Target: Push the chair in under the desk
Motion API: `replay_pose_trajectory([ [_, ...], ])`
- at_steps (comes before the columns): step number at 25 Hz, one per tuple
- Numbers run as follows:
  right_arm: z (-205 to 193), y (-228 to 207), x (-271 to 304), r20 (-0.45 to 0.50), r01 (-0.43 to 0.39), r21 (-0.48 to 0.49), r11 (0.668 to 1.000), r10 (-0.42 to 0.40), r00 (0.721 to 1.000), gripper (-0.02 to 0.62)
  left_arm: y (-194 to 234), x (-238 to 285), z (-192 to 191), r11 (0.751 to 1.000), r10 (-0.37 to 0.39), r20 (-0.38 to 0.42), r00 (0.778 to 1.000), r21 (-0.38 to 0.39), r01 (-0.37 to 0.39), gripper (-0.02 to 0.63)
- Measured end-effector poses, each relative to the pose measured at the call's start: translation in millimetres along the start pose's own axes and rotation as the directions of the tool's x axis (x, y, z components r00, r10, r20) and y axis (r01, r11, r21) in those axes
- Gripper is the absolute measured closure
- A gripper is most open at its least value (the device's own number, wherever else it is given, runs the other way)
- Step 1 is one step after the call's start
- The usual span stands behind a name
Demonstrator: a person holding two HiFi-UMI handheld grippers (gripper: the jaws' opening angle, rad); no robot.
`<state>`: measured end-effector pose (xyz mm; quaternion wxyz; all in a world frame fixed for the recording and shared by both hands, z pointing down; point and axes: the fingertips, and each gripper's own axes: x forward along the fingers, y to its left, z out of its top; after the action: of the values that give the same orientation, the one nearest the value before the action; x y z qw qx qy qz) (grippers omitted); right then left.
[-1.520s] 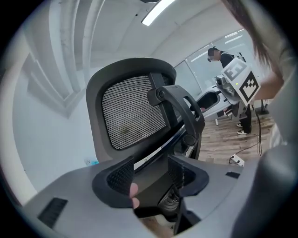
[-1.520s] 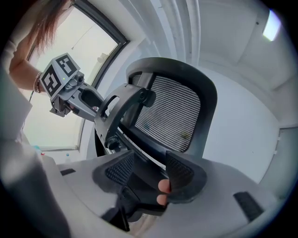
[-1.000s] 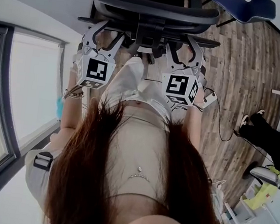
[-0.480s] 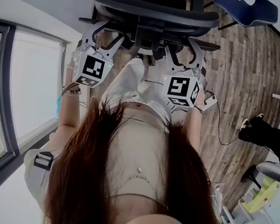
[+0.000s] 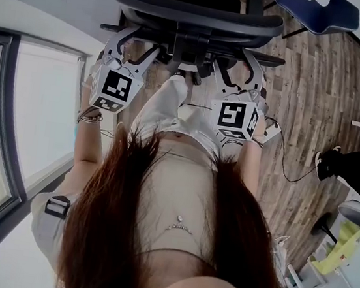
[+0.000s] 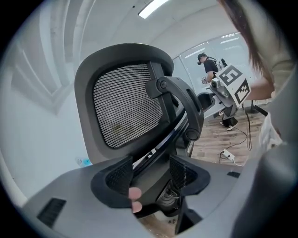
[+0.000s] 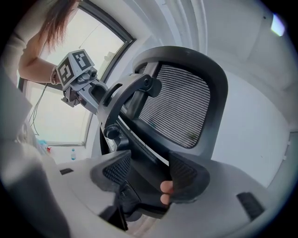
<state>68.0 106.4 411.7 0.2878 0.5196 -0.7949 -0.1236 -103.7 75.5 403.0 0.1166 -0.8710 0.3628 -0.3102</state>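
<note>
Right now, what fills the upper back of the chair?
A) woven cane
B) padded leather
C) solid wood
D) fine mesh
D: in the left gripper view, the upper back of the chair is a fine mesh panel.

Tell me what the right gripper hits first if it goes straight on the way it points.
Probably the black mesh-backed office chair: its dark rear frame sits between the right gripper's jaws, which have just been opening, though depth is unclear.
</note>
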Motion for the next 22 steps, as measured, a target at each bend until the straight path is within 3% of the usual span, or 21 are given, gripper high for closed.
replay_pose_trajectory([
  [22, 7, -11, 37, 0.015, 0.047, 0.005, 0.999, -0.047, 0.999, 0.337, 31, 27, -3, 0.999, 0.034, -0.016, 0.999, -0.008, -0.034, 0.359],
])
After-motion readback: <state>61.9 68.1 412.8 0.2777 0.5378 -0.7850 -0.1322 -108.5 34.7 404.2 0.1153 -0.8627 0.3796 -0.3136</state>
